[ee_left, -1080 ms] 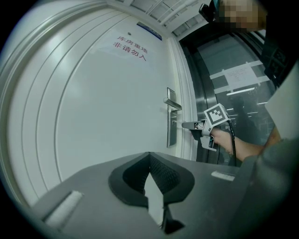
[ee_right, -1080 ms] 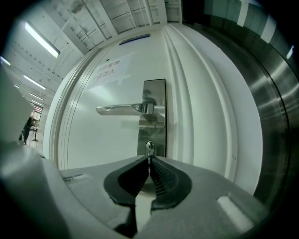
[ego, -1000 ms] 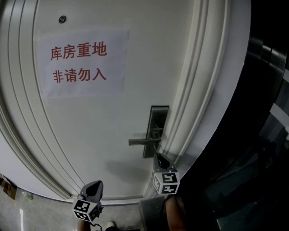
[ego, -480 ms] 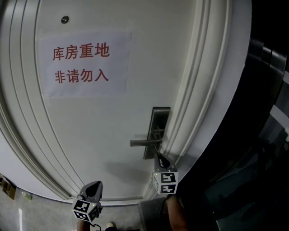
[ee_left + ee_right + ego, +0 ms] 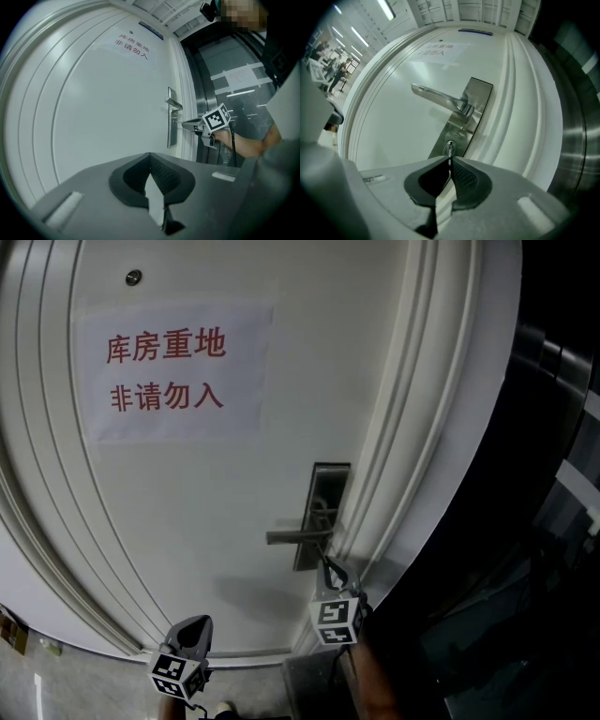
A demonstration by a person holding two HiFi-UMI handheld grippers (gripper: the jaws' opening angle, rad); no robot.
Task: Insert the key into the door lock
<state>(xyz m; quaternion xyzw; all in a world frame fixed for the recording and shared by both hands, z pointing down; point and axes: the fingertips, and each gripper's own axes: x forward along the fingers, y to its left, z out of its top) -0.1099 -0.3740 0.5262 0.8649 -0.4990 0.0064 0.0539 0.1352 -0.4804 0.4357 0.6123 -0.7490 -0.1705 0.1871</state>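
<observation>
Key [image 5: 449, 153] tip sits at the door lock [image 5: 446, 148], pinched in the right gripper's [image 5: 450, 161] closed fingers; the left gripper's [image 5: 149, 154] fingers are closed and empty.

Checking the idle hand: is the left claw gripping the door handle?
No, the left claw hangs empty, well apart from the door handle.

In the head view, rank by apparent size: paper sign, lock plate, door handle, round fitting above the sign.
1. Paper sign, clearly largest.
2. Lock plate.
3. Door handle, narrower than the plate.
4. Round fitting, smallest.
</observation>
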